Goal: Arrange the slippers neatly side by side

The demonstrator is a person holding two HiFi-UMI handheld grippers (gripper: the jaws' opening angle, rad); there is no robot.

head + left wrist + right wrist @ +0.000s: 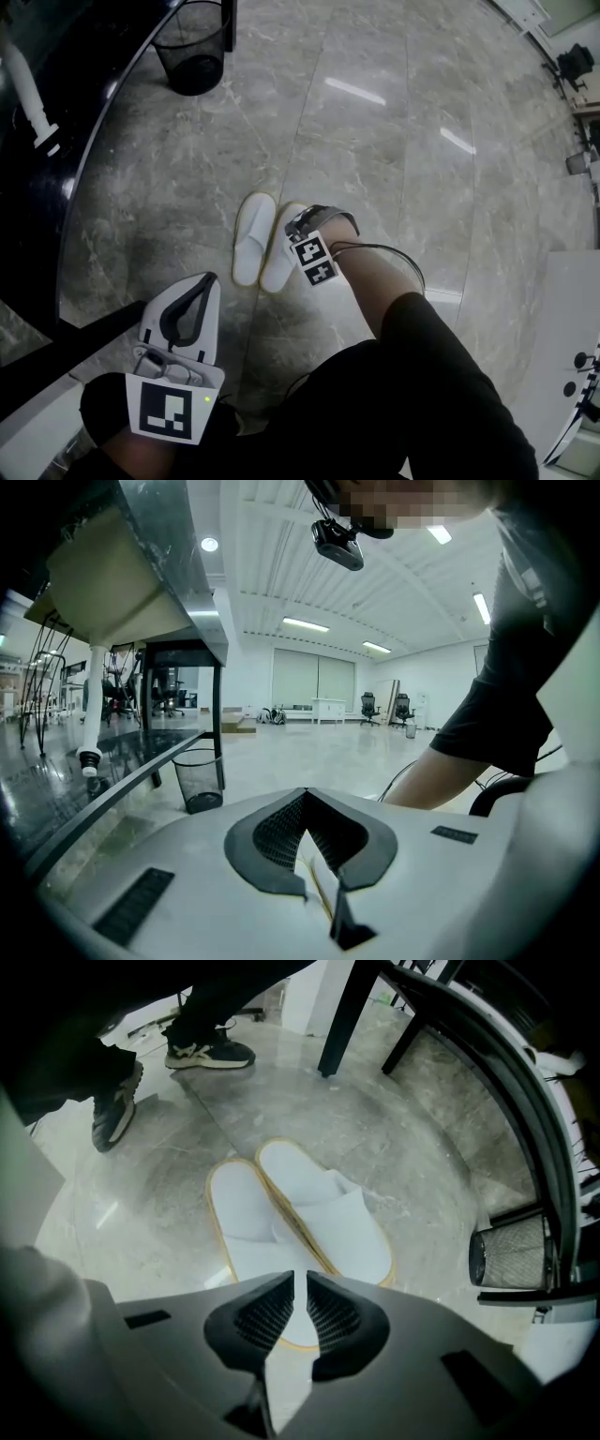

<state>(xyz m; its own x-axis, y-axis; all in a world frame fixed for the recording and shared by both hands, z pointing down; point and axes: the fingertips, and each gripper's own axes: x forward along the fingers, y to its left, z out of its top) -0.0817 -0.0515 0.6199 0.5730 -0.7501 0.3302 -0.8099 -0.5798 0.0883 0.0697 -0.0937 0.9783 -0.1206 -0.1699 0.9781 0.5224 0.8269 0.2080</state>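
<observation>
Slippers [265, 242] on floor [394, 141], touching along inner edges, pointing same way; pair looks near done. Right claw [307, 1279] hangs over them, pointing steeply down, jaws almost together with slim gap, gripping nothing. Left claw [305, 794] held back, clenched, empty. Judgement: check ends level. If nudging, push one sole lightly sideways, avoid overlap, then lift straight up.
</observation>
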